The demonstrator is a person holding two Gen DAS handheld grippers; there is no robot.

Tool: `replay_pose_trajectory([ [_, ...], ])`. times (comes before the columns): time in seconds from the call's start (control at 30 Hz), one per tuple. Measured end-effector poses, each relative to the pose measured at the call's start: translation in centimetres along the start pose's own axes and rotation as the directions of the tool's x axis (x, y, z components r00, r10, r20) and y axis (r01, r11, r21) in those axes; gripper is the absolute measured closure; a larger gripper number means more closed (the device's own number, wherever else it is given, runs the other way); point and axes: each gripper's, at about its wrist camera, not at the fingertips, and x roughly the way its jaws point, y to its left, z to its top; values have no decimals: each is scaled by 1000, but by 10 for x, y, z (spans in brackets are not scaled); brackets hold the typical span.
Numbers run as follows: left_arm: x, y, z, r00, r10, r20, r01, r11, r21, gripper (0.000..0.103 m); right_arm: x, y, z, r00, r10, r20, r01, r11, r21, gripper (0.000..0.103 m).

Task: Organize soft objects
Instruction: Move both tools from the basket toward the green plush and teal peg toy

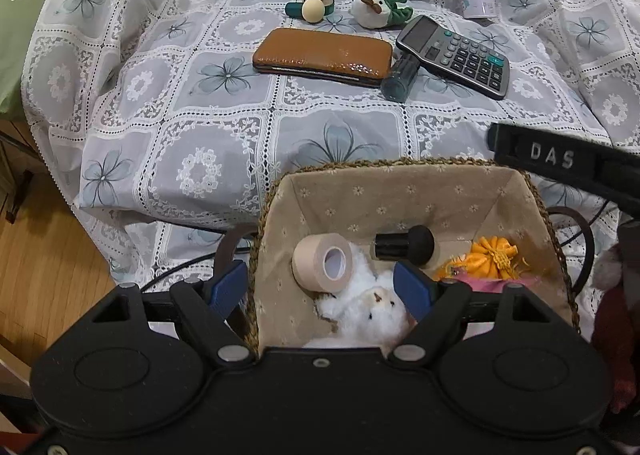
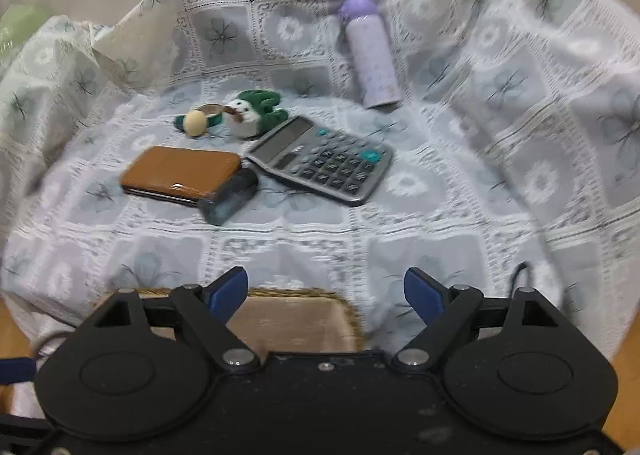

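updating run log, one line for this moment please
left hand-held gripper: open over basket | right hand-held gripper: open, empty | green plush: on cloth

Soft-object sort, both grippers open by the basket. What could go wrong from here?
1. The green-and-white plush toy touches the green ring with a wooden ball and lies close to the grey calculator; a grab may drag a hard item along.
2. The left gripper straddles the lined woven basket wall, one finger inside by the white plush animal, so it might catch the wall or liner.
3. The right gripper view is blurred, so aim may suffer.
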Motion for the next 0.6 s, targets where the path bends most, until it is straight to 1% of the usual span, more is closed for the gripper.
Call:
replay_pose_trajectory([
  [0.07,1,0,2,1000,1,-2,-1,1000,0,27,3,2,4,1000,28,-10,-28,999,30,17],
  [0.13,4,2,8,1000,-3,-7,3,1000,0,27,8,7,9,1000,15,-9,-15,1000,9,17],
  [0.23,8,3,16,1000,-6,-8,6,1000,0,27,16,11,17,1000,23,-19,-23,1000,-6,17],
  [0.6,26,8,56,999,6,33,-6,1000,1,27,56,22,57,998,48,-37,-50,997,-54,17],
])
